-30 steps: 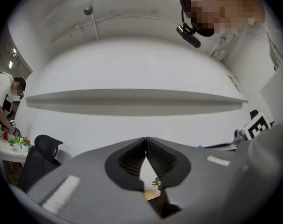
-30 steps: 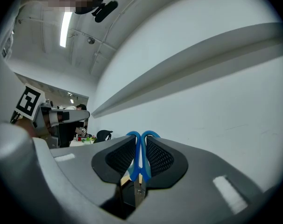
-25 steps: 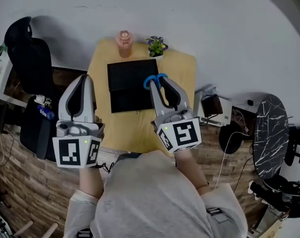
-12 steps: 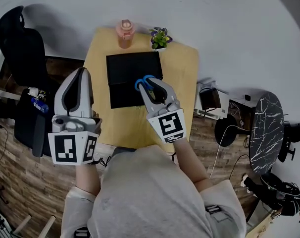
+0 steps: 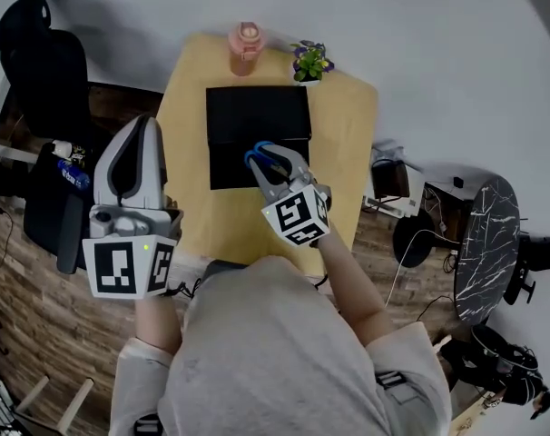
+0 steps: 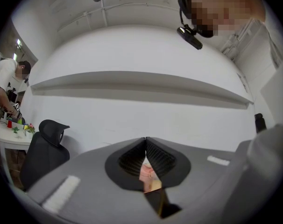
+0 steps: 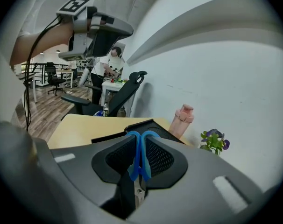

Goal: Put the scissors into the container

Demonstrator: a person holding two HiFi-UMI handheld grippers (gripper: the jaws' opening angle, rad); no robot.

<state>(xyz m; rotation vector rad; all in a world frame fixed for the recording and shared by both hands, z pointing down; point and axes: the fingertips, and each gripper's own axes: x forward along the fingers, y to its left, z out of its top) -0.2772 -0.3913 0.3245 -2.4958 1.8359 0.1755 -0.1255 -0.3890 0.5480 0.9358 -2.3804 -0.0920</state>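
The scissors [image 5: 260, 155] have blue handles [image 7: 139, 153] and are clamped upright between the jaws of my right gripper [image 5: 270, 162]. This gripper [image 7: 140, 140] hovers over the near half of the black open container [image 5: 257, 112], which lies on the wooden table [image 5: 186, 107]. In the right gripper view the container [image 7: 132, 126] shows just past the jaws. My left gripper [image 5: 142, 123] is off the table's left edge, raised, with its jaws closed together and nothing between them [image 6: 145, 140].
A pink bottle [image 5: 246, 45] and a small potted plant [image 5: 311, 62] stand at the table's far edge against the white wall. A black office chair [image 5: 39, 62] is to the left. Bags and a dark round stool [image 5: 488, 243] are on the right.
My right gripper has carried the scissors from the container's right edge to over its near half, closer to the person. The left gripper has barely moved.
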